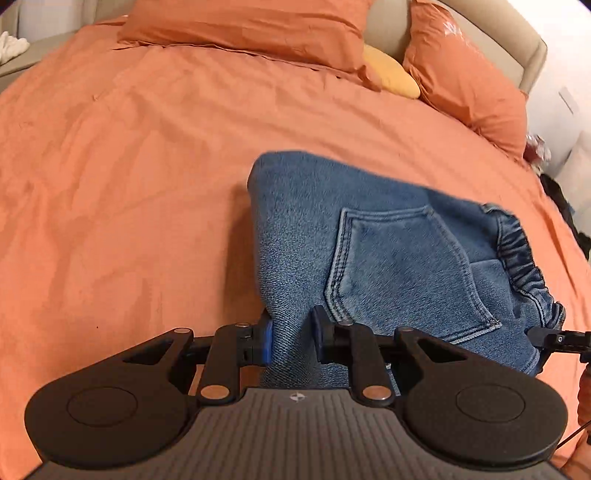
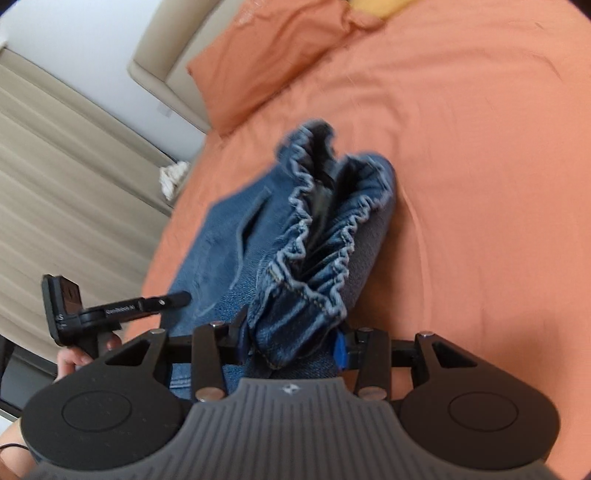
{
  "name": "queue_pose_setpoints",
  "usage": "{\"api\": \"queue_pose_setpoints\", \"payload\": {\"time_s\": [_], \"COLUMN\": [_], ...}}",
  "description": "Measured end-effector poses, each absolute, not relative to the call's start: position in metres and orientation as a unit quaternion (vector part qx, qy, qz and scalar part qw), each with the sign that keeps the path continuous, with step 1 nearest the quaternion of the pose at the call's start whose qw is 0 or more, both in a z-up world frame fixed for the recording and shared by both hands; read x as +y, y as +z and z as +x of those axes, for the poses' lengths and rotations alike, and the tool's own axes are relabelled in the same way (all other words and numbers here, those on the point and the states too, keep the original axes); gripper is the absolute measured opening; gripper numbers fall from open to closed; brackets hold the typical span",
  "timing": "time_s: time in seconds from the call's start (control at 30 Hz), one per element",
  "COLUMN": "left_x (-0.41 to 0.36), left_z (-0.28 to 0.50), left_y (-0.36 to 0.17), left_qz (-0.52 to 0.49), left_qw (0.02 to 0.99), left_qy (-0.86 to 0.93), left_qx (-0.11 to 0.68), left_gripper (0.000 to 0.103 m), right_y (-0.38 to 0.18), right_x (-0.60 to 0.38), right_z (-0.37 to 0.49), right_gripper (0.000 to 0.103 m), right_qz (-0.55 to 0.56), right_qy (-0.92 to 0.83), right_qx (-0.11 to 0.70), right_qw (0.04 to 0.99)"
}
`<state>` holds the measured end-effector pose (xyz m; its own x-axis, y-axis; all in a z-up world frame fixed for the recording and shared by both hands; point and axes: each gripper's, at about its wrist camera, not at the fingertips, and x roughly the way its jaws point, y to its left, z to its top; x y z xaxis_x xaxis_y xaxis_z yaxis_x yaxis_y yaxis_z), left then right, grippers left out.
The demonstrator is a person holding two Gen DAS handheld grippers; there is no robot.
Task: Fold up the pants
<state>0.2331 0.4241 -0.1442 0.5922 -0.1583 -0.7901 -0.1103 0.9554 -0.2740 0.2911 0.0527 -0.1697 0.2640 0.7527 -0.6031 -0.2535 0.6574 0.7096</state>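
Blue denim pants [image 1: 388, 258] hang lifted over the orange bed cover [image 1: 129, 184], back pocket [image 1: 402, 273] facing me, elastic waistband [image 1: 521, 258] to the right. My left gripper [image 1: 291, 338] is shut on a fold of denim at the pants' near left edge. In the right wrist view the right gripper [image 2: 290, 343] is shut on the bunched waistband [image 2: 314, 251], with the pants [image 2: 221, 240] trailing away to the left. The other tool [image 2: 74, 310] shows at the left of that view, held by a person's hand [image 2: 70, 363].
Two orange pillows [image 1: 251, 29] [image 1: 465, 81] and a yellow one [image 1: 391, 72] lie at the head of the bed against a beige headboard [image 1: 491, 37]. Beige curtains [image 2: 66, 184] and a white cloth [image 2: 173, 177] are beside the bed. Dark items [image 1: 565, 210] sit at its right edge.
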Motion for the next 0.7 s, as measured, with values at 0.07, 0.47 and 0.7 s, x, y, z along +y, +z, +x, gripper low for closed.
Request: {"api": "queue_pose_setpoints", "payload": {"time_s": [0.07,0.47,0.7], "left_x": [0.423,0.418,0.411], "left_z": [0.233,0.237,0.235], "left_y": [-0.146,-0.157,-0.144], "left_qz": [-0.145,-0.114,-0.103], "left_qw": [0.882,0.885,0.882], "left_qy": [-0.018,-0.018,0.023], "left_qx": [0.448,0.452,0.460], "left_gripper": [0.023,0.025,0.038], "right_y": [-0.180,-0.198,-0.175], "right_x": [0.052,0.073,0.087], "right_z": [0.292,0.316,0.315], "right_gripper": [0.040,0.043,0.058], "right_qz": [0.251,0.244,0.187], "right_qy": [0.320,0.277,0.242], "right_qx": [0.515,0.543,0.552], "right_qw": [0.755,0.754,0.776]}}
